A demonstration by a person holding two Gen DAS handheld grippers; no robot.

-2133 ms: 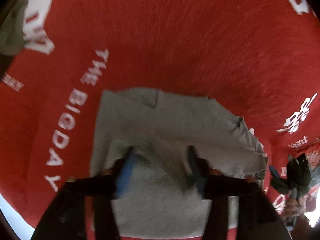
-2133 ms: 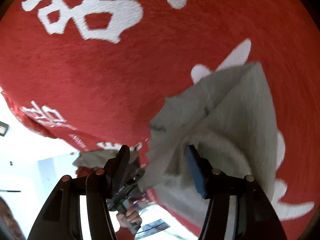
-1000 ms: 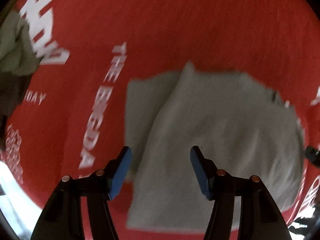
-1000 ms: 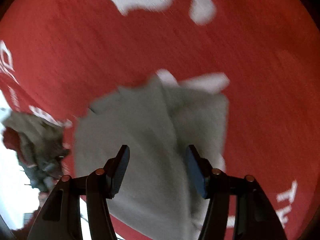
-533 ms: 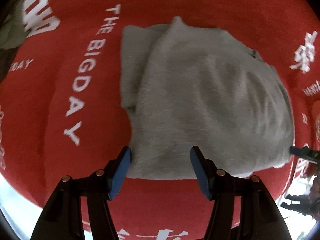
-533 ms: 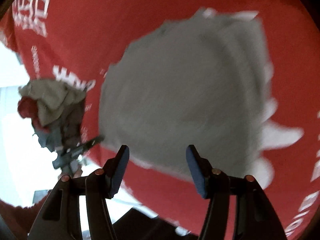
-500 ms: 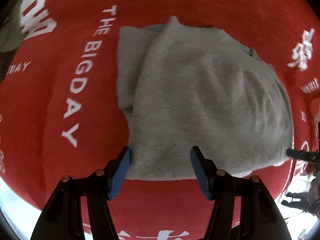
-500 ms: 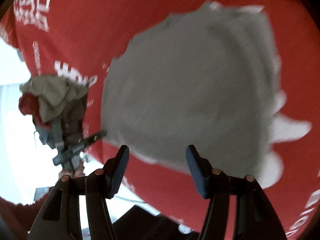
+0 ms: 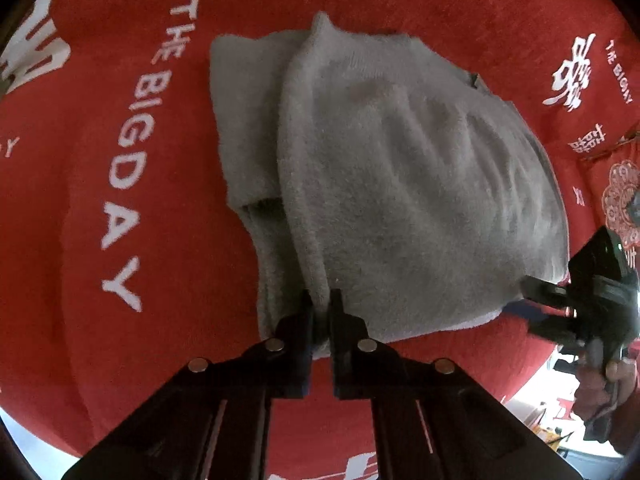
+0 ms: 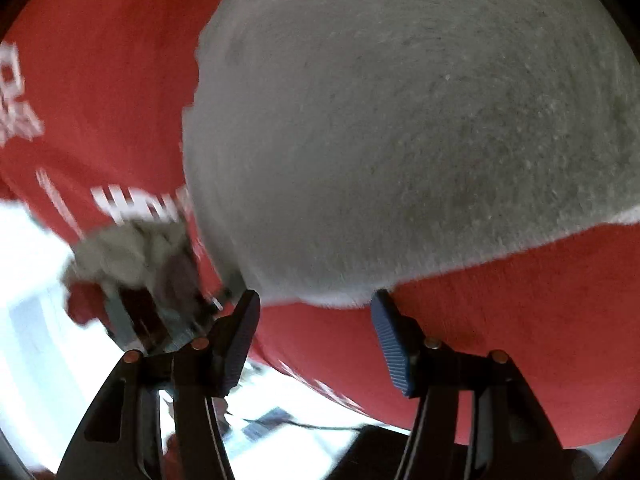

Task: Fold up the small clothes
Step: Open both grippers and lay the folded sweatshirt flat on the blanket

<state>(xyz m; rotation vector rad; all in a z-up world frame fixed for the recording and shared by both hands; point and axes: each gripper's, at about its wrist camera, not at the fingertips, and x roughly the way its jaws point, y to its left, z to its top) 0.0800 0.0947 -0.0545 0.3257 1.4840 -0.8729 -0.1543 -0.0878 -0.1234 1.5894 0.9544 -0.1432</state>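
**Left tongs pinching the grey garment, right tongs open at its edge**

Red cloth printed with white lettering [image 9: 132, 184] covers the work surface and fills both views. A grey fleecy garment [image 9: 400, 184], already folded into layers, lies on it across the centre of the left wrist view, with a narrower under-layer showing along its left side.

Your left gripper [image 9: 320, 308] is closed down to a thin gap at the bottom centre of the frame, pinching the garment's near edge where the upper layer meets the lower one. Your right gripper [image 10: 316, 312] is spread wide and holds nothing; the garment's blurred near hem sits just above its fingertips. A blurred heap of other clothes [image 10: 132, 256] shows at the lower left of the right wrist view.

The risk, as it looks from here: your left pinch may catch only the top layer, so lifting could peel the fold open. If you raise the left side before the right closes on the hem, the fabric would likely sag and skew.
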